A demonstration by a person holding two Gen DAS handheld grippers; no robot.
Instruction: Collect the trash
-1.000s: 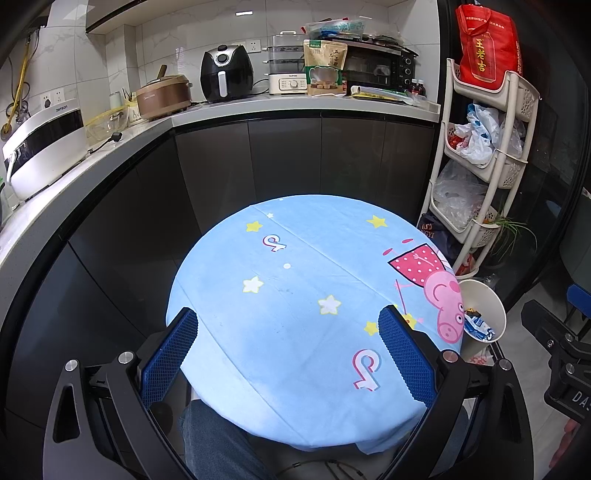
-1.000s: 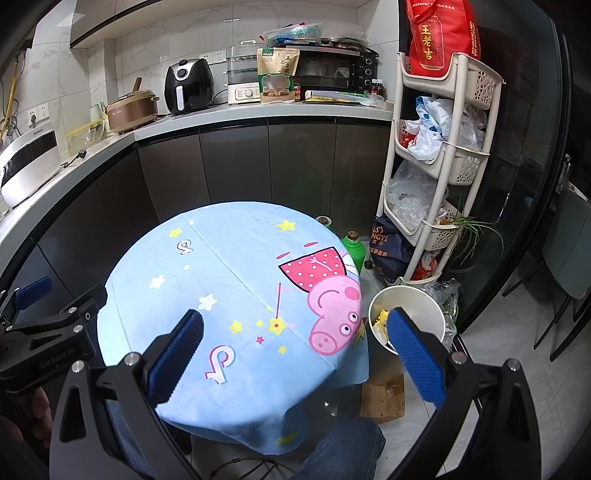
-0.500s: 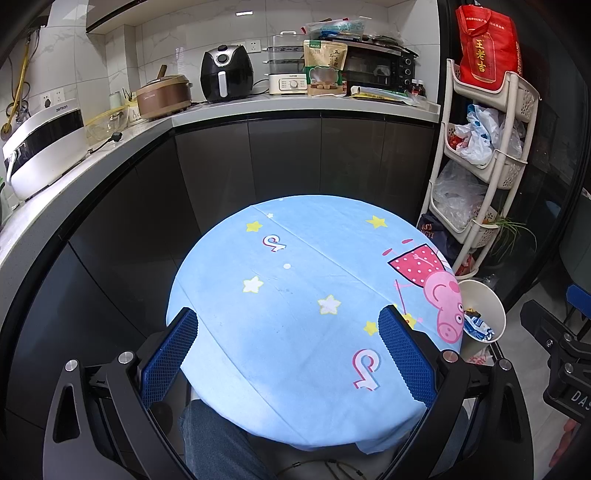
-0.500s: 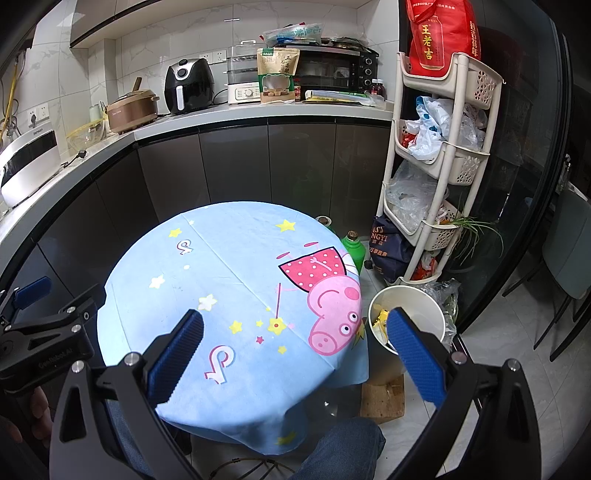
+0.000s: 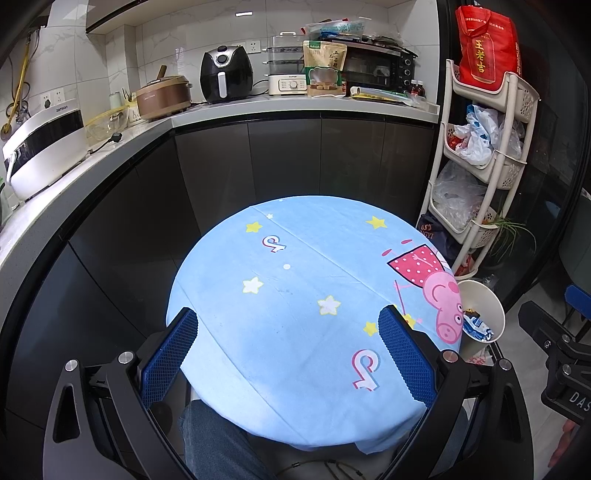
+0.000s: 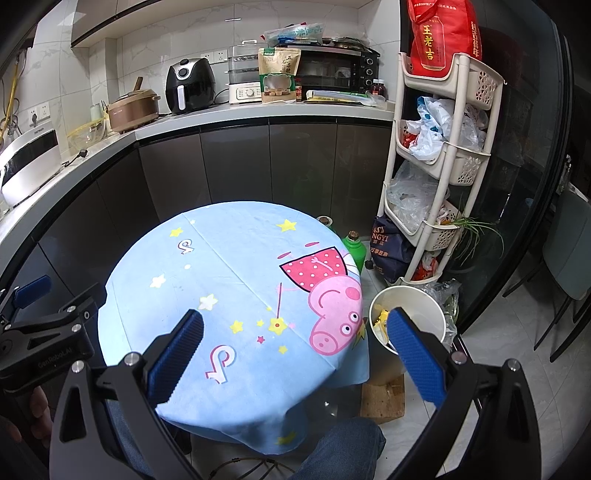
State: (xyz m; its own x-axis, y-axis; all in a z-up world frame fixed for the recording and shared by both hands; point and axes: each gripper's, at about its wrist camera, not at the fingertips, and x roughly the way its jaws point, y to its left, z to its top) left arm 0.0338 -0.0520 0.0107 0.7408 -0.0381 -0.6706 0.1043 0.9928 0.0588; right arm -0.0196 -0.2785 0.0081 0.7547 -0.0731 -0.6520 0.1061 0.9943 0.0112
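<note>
A round table in a light blue tablecloth [image 5: 295, 317] fills the middle of both views, printed with yellow stars, a pink cartoon pig and a looping logo. The left gripper [image 5: 288, 354] hangs over its near edge at 6 o'clock, blue ribbed pads wide apart with nothing between them. The right gripper [image 6: 295, 354] hangs likewise, jaws spread and empty; its right pad sits in front of the trash bin.

The trash bin [image 6: 424, 302], a white bucket, stands on the floor just beside the table at 3 o'clock, with a yellow wrapper and other scraps inside; in the left wrist view a blue-and-white packet shows in it [image 5: 491, 310].

At 1 o'clock a cream shelf rack [image 6: 443, 155] holds plastic bags and, on top, a red bag [image 6: 439, 29] reading "王老吉". A dark bag at its foot shows "NGYI". A green bottle [image 6: 352, 247] stands on the floor behind the table.

On the counter at 12 o'clock stand a black air fryer [image 5: 226, 74], a steamer, a toaster oven and a snack pouch. At 10 o'clock a white appliance [image 5: 44, 147] reads "zamkon".
</note>
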